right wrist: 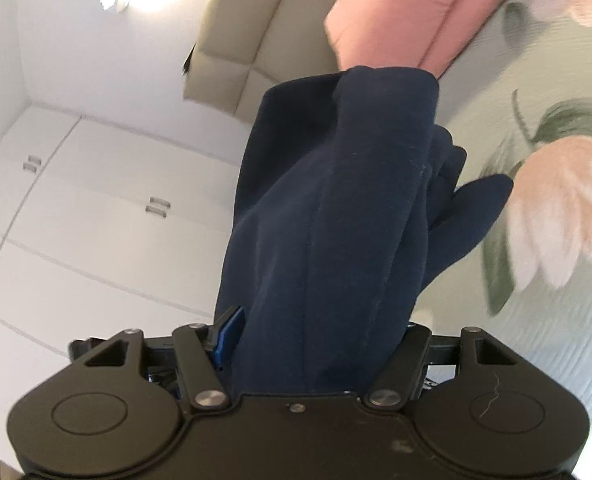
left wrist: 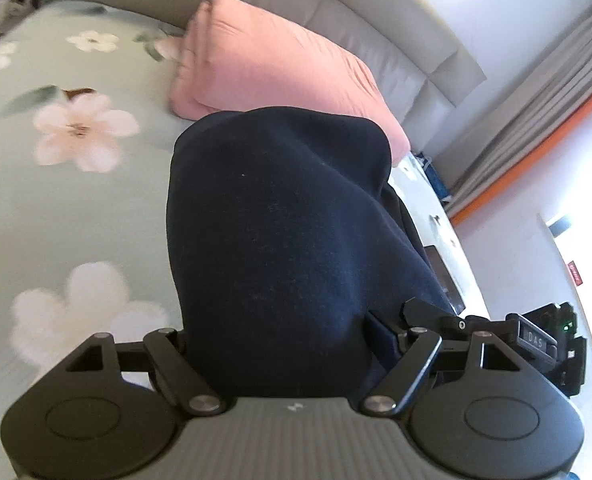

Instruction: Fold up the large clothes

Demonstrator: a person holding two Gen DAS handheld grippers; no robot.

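Dark navy garment (left wrist: 280, 240) bunched thick between the jaws of the left gripper (left wrist: 292, 356), likewise clamped in the right gripper (right wrist: 316, 344); lifted clear of the floral bedsheet (left wrist: 76, 184), pink quilt (left wrist: 272, 68) beyond. No neat fold visible yet; most of the folding probably left.

A home bedroom: a bed (left wrist: 76, 208) spread with a pale green floral sheet, a folded pink quilt (left wrist: 280, 68) against a padded beige headboard (left wrist: 336, 12), grey curtains (left wrist: 536, 112) at a bright window, and white built-in wardrobe doors (right wrist: 96, 208).
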